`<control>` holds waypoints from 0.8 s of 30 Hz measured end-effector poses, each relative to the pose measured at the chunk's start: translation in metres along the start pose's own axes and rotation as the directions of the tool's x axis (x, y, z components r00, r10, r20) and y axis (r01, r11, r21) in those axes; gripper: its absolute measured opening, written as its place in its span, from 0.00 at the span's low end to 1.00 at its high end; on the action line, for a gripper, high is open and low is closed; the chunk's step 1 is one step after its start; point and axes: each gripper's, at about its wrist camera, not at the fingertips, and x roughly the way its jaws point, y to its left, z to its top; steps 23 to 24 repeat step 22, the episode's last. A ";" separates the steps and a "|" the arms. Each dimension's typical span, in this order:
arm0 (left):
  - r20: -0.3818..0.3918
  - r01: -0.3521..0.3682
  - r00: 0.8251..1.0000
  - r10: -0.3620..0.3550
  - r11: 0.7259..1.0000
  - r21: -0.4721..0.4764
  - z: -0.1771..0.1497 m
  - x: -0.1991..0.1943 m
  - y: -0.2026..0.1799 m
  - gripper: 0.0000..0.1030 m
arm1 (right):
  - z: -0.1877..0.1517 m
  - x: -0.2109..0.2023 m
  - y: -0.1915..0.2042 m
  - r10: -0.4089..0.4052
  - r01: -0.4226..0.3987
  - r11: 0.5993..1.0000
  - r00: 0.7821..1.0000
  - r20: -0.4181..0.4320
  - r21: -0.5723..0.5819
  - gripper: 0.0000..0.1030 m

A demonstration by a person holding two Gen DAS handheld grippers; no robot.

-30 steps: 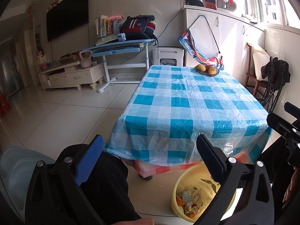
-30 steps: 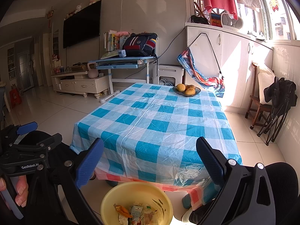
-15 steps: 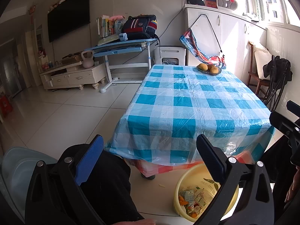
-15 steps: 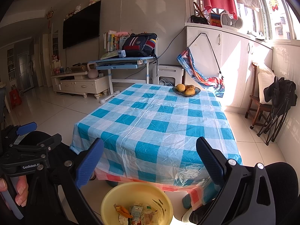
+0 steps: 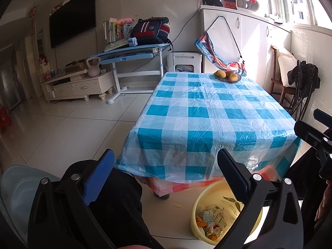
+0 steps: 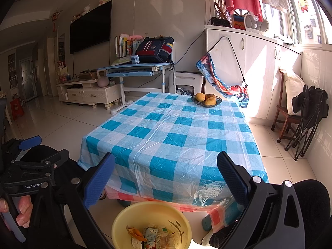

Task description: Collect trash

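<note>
A yellow basin (image 5: 199, 199) stands on the floor tiles under the near edge of the table (image 5: 207, 114), which is covered by a blue-and-white checked plastic cloth. Cartons and scraps of trash (image 5: 213, 222) lie inside it. My left gripper (image 5: 165, 153) is open and holds nothing, hovering left of the basin. The right wrist view shows the same basin (image 6: 124, 217) directly below my right gripper (image 6: 165, 156), also open and holding nothing, with the trash (image 6: 151, 236) visible in it. The checked cloth (image 6: 176, 134) carries only a fruit bowl (image 6: 206, 99) at its far end.
A black mesh chair (image 6: 307, 207) sits at lower right and a dark rounded shape (image 5: 112, 203) at lower left. A wooden chair and a folded black chair (image 6: 307, 114) stand by the right wall. A blue desk (image 6: 141, 70) and a TV cabinet (image 6: 89, 93) line the far side.
The left wrist view has drifted very slightly. Both grippers stay open and the basin and table have not moved.
</note>
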 end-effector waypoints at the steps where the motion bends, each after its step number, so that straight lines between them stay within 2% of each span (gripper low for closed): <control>1: 0.004 0.002 1.000 -0.002 1.000 0.007 -0.001 -0.001 -0.001 0.93 | 0.000 0.000 0.000 0.000 0.000 1.000 1.000 0.000 0.000 0.92; 5: 0.008 -0.015 1.000 0.014 0.999 0.052 -0.002 -0.001 -0.010 0.93 | 0.000 0.000 0.000 -0.001 0.001 1.000 1.000 0.001 0.001 0.92; 12: -0.057 -0.023 0.998 0.024 1.000 0.010 0.000 0.012 0.000 0.93 | 0.000 0.000 -0.001 0.000 0.000 1.000 1.000 0.003 0.003 0.92; 19: -0.057 -0.037 0.997 0.042 0.996 0.083 -0.003 0.015 -0.015 0.93 | 0.002 -0.002 -0.004 -0.002 0.002 1.000 1.000 0.010 0.019 0.92; 24: -0.082 -0.046 0.995 0.053 0.996 0.080 -0.003 0.020 -0.014 0.93 | 0.002 -0.002 -0.004 -0.003 0.003 1.000 1.000 0.012 0.027 0.92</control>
